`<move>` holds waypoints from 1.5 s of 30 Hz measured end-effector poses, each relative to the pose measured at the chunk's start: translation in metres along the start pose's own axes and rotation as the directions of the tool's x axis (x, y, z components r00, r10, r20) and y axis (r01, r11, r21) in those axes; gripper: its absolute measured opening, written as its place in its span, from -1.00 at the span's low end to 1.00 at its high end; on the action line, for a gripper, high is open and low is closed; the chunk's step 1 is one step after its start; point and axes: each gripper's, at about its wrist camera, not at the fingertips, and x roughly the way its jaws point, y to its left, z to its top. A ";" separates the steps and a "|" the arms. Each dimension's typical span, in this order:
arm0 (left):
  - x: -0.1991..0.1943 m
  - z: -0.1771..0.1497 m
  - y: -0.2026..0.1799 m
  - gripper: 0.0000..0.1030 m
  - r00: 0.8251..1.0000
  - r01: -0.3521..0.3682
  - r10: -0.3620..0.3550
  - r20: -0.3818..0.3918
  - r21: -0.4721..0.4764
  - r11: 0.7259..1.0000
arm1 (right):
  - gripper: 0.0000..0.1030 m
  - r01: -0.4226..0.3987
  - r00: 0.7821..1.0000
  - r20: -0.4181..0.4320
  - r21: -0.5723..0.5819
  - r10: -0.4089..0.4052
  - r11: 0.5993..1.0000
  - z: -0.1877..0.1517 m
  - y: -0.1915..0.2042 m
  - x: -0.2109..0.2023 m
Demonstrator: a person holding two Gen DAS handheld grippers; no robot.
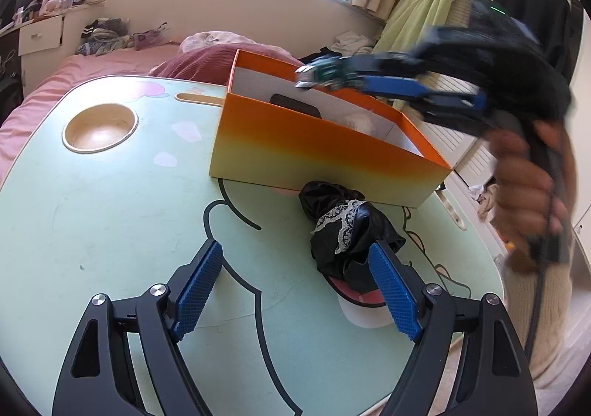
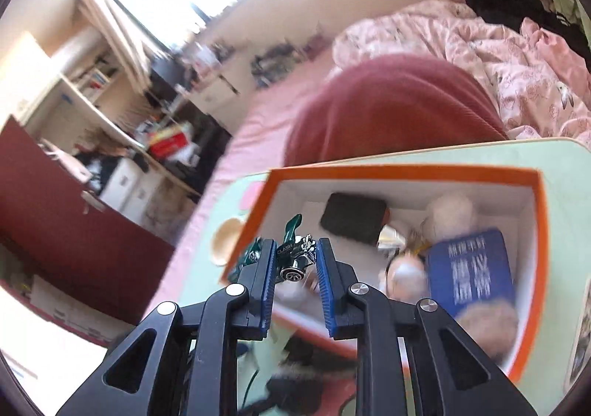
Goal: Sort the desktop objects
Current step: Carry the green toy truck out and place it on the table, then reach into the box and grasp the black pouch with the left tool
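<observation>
An orange box point(image 1: 317, 154) stands on the pale green table point(image 1: 110, 224). My right gripper point(image 2: 295, 250) is shut on a green toy car point(image 2: 293, 255) and holds it above the box's rim point(image 2: 258, 209); it also shows in the left wrist view point(image 1: 314, 78). Inside the box lie a blue booklet point(image 2: 469, 275), a black flat object point(image 2: 354, 218) and fluffy items. My left gripper point(image 1: 295, 268) is open, low over the table. Its right finger point(image 1: 391, 290) is against a black lace-trimmed cloth point(image 1: 343, 227) in front of the box.
A round cup recess point(image 1: 99, 126) is sunk in the table's far left. A pink bed point(image 1: 110, 58) with a dark red cushion point(image 2: 391, 113) lies behind the table. Cluttered shelves point(image 2: 110, 128) stand to the left of the bed.
</observation>
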 end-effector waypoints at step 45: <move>-0.029 0.020 -0.022 0.62 0.989 -0.125 0.118 0.088 0.088 0.988 | 0.61 0.495 0.867 0.226 -0.300 -0.444 0.815 -0.177 -0.028 -0.008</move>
